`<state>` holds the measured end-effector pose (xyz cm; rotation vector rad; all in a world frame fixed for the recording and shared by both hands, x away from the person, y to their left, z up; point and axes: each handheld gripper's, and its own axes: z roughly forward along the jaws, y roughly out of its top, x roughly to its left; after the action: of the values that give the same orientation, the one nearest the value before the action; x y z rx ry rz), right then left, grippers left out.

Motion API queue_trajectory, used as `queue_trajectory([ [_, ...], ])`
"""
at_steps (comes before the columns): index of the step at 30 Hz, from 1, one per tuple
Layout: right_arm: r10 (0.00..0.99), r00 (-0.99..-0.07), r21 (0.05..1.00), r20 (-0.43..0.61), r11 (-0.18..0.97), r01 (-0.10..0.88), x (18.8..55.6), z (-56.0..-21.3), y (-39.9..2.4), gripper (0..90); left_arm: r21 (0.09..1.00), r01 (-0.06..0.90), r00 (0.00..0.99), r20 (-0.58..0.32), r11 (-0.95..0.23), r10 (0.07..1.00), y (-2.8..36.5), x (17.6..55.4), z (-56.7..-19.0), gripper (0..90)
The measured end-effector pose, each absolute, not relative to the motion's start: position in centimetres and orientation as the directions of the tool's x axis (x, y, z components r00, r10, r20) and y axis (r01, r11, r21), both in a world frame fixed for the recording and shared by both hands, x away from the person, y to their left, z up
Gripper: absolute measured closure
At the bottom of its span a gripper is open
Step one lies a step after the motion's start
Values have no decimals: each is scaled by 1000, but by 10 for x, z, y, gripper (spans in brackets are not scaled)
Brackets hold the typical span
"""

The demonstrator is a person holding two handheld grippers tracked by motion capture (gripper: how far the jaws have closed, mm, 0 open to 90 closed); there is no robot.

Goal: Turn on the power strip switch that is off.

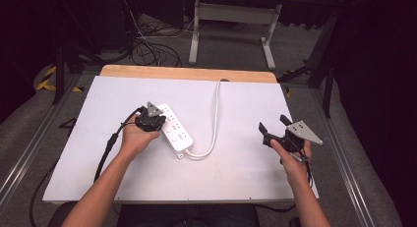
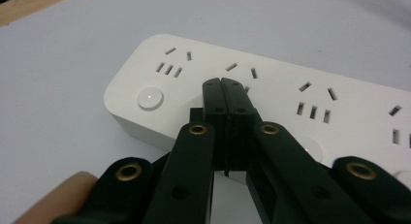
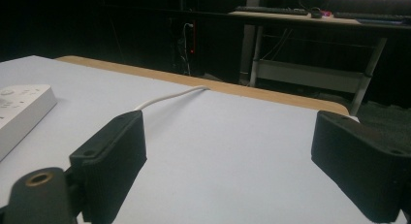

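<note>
Lying aslant near the middle of the white table top (image 1: 236, 178), the white power strip (image 1: 175, 132) has its long side running from upper left to lower right in the high view, and its white cord (image 1: 216, 114) loops from its near end up toward the wooden far edge of the table. The left gripper (image 1: 156, 120) sits over the strip's far end, its jaws pressed together with nothing between them; in the left gripper view (image 2: 225, 84) the joined tips rest on or just above the strip's top face (image 2: 271, 88), among the socket slots and beside a round white button (image 2: 150, 98), though contact cannot be told for certain. The right gripper (image 1: 273, 125) hangs well apart at the table's right side, its jaws spread wide and empty, with only bare board between them in the right gripper view (image 3: 228, 141).
</note>
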<state>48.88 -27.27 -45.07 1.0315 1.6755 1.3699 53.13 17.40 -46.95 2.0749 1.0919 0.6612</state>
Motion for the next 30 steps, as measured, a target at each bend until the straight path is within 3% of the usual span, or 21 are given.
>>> queue_trajectory([
  [8,908,-416,984,-44,111,137,488,-451,-274,129,782,506,496,81,-364,865,178,533,-472,900],
  [17,911,-411,986,-40,103,133,487,-449,-274,130,769,498,493,130,-401,860,171,531,-473,900],
  [30,913,-406,986,-39,102,134,486,-449,-276,131,772,500,490,121,-393,863,172,532,-473,900],
])
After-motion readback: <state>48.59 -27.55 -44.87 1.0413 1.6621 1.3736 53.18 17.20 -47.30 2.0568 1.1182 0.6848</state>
